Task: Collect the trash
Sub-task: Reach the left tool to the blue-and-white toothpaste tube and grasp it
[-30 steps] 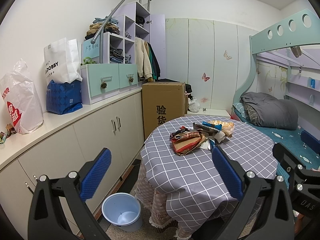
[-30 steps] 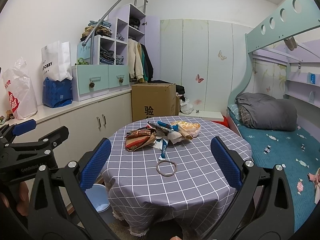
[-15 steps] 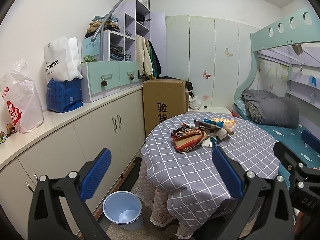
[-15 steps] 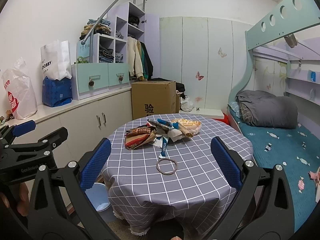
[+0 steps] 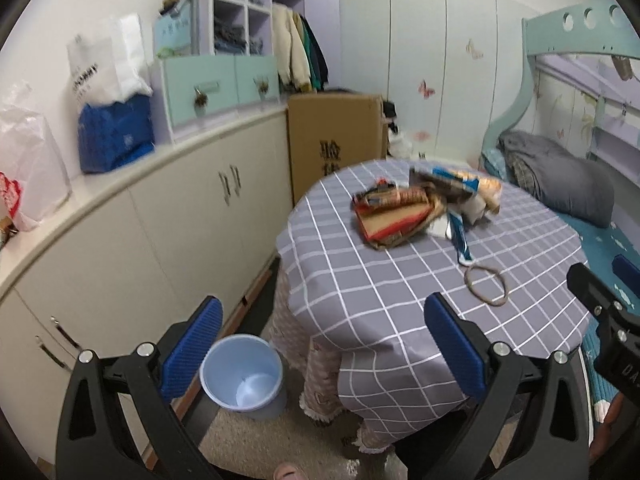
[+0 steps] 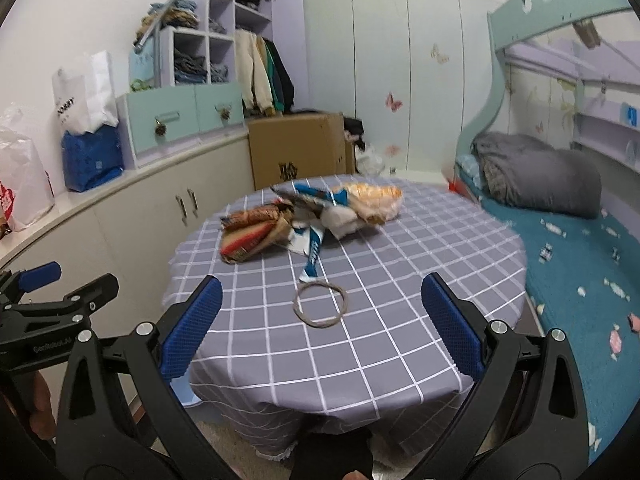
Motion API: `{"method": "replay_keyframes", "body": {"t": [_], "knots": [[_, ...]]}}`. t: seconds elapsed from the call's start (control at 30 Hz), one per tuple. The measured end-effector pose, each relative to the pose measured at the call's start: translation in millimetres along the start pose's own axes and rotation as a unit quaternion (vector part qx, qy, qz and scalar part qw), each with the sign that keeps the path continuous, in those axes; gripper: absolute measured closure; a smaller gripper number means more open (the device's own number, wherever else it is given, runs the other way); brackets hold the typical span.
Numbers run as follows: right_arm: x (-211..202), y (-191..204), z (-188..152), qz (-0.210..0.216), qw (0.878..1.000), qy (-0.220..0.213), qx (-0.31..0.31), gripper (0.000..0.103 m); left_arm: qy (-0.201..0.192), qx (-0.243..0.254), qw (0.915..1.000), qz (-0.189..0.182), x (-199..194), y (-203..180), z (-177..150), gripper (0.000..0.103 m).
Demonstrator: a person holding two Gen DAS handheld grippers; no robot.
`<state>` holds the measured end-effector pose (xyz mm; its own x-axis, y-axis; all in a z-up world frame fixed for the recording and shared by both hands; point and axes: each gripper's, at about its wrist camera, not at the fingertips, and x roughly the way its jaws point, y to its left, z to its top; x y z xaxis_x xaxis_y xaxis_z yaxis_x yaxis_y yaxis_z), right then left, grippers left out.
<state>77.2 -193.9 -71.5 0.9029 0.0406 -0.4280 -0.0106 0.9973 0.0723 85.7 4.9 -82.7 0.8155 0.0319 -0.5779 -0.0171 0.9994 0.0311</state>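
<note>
Along the left wall: cream cabinets carrying shopping bags; cardboard box in the far corner.

On the floor, between cabinets and table: light blue bin, upright, apparently empty.

Left gripper: jaws spread wide, holding nothing, hovering over the near table edge above the bin.

Round table, grey checked cloth: trash heaped toward the far side.
- Red-and-tan snack packets, leftmost, overlapping. Judged light, crinkly, slippery film; best pinched at a raised folded edge.
- Blue-and-white wrapper, a flat strip trailing toward the viewer. Limp; take the curled near end.
- Orange-printed bag, rightmost, puffed and soft; grip a bunched corner.
- Thin ring, lying flat, apart from the heap, nearest the grippers. Hard to get under.

Right gripper: fully open, empty, short of the ring.

Far right: bunk bed.
</note>
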Motion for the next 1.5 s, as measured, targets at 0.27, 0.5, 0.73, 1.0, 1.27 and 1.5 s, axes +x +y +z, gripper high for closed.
{"method": "replay_keyframes", "body": {"t": [0.27, 0.5, 0.73, 1.0, 1.27, 1.5], "knots": [[68, -23, -2, 0.019, 0.996, 0.079, 0.022, 0.006, 0.052, 0.009, 0.9985, -0.011, 55, -16, 8, 0.004], [117, -33, -6, 0.020, 0.991, 0.134, 0.005, 0.029, 0.069, 0.017, 0.9970, -0.031, 79, -31, 17, 0.005], [143, -30, -13, 0.018, 0.984, 0.173, -0.033, 0.079, 0.061, 0.051, 0.9961, -0.037, 98, -51, 30, 0.006], [142, -52, -10, 0.021, 0.988, 0.154, -0.009, 0.098, 0.071, 0.110, 0.9905, -0.042, 125, -79, 44, 0.023], [129, -88, 6, -0.004, 0.994, 0.101, 0.039, 0.098, 0.085, 0.098, 0.9847, -0.116, 139, -130, 54, 0.032], [135, -105, 4, -0.002, 0.993, 0.100, 0.055, 0.098, 0.120, 0.070, 0.9800, -0.143, 172, -162, 62, 0.049]]}}
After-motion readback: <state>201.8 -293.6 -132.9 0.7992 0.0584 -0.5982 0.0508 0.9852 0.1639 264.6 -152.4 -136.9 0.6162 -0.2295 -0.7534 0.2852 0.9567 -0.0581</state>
